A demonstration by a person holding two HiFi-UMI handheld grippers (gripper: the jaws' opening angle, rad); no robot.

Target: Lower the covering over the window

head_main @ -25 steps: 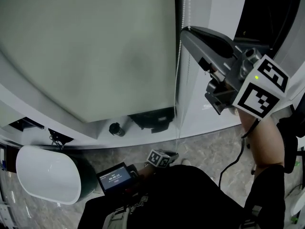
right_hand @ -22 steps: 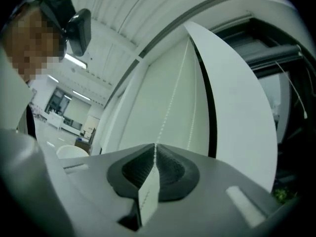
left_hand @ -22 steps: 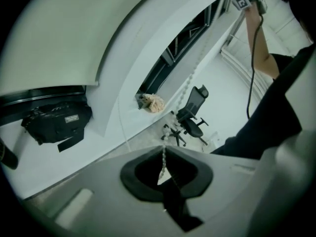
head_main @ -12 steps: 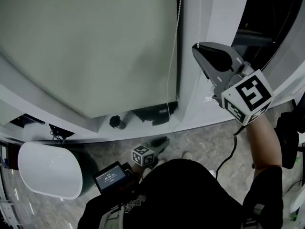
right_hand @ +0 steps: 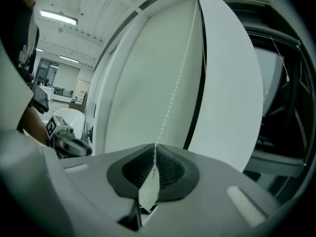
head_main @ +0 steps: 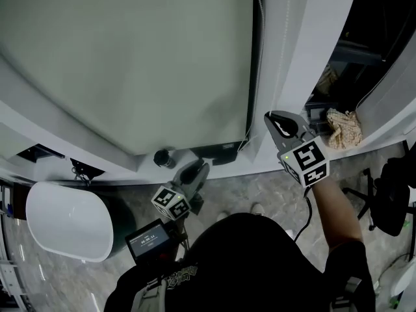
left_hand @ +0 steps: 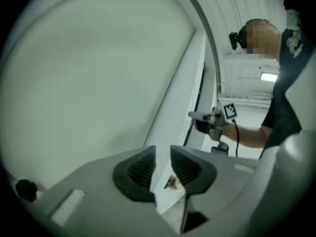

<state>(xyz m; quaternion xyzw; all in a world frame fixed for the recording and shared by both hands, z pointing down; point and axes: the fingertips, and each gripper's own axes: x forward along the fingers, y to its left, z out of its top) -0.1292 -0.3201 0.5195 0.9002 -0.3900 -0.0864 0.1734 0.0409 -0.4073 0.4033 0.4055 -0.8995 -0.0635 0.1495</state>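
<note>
The blind (head_main: 130, 57) hangs flat over the window as a broad pale grey-green sheet. Its length runs top to bottom and its lower edge lies level, close above the white sill (head_main: 97, 151). A narrow dark gap shows under that edge towards its right end. A bead chain (right_hand: 171, 95) runs straight up and down along the blind's right side, just beside the white frame (head_main: 286, 57).

The right gripper (head_main: 270, 117) is at the blind's lower right corner, in front of the frame. In the right gripper view its jaws are pressed together on the chain, which rises taut from between the pads.

The left gripper (left_hand: 163, 150) is lower and to the left in the head view, under the blind's bottom edge and above the stone floor (head_main: 260, 187). Its jaws have just been opening and stand apart, with a clear gap between the ribbed pads. Nothing lies in that gap, and only the frame shows through it. The left gripper touches neither blind nor chain.
</note>
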